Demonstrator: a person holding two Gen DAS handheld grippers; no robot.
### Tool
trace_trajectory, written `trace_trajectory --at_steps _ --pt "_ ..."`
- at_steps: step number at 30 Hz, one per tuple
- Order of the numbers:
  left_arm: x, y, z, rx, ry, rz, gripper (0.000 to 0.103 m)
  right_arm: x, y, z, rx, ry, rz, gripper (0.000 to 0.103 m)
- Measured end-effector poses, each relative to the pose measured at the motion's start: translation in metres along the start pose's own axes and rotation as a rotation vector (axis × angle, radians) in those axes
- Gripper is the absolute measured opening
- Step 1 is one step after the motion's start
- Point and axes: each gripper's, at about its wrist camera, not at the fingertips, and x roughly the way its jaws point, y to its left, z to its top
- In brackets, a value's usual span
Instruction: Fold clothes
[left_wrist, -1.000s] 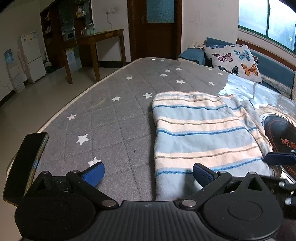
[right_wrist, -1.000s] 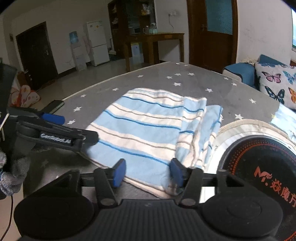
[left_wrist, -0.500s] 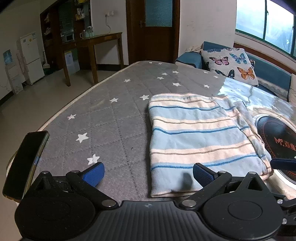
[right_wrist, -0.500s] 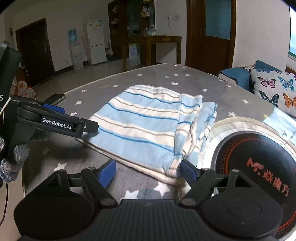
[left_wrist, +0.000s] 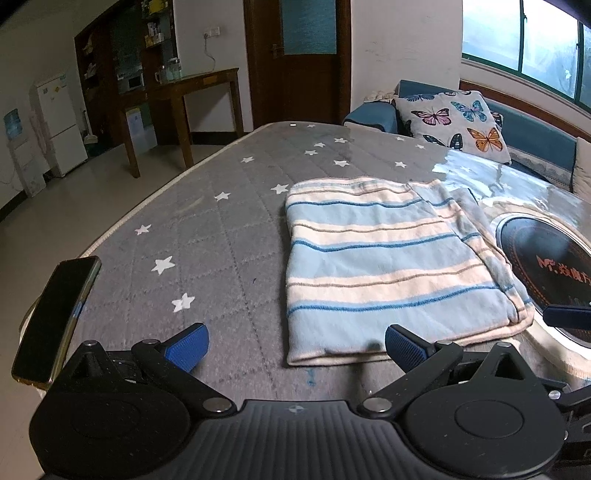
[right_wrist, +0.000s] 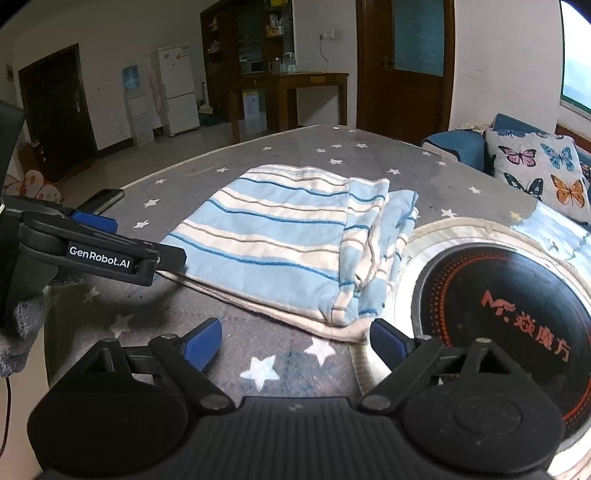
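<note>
A black phone (left_wrist: 55, 317) lies at the star-quilted surface's (left_wrist: 207, 236) left edge; left gripper (left_wrist: 293, 345) jaws spread, empty; the folded blue-striped garment (left_wrist: 388, 266) lies mid-surface beside a round black-centred mat (right_wrist: 509, 306); right gripper (right_wrist: 295, 341) jaws spread, empty

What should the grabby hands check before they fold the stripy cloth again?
1. Left gripper open and holding nothing: ok.
2. Right gripper open and holding nothing: ok.
3. Striped cloth lying flat on the star-patterned mat: ok.
4. Cloth's near edge in front of both grippers: ok.
5. Cloth clear of the black round disc: not ok, its right edge lies at the disc's pale rim.
6. Phone away from the cloth: ok.
</note>
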Motion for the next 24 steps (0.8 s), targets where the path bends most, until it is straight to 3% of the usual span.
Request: trace_trajectory --at_steps 8,12,24 --pt "-0.002 -0.003 -0.006 -0.003 0.012 0.001 0.103 -0.004 -0.001 -0.005 0.011 0.001 0.001 0.090" --pt "-0.002 -0.005 -0.008 -0.006 0.018 0.000 0.103 -0.006 -0.001 -0.006 0.016 -0.004 -0.012 0.098" --pt "-0.006 -0.006 -0.012 -0.009 0.021 -0.006 0.103 -0.009 0.004 -0.006 0.016 -0.020 -0.030 0.103"
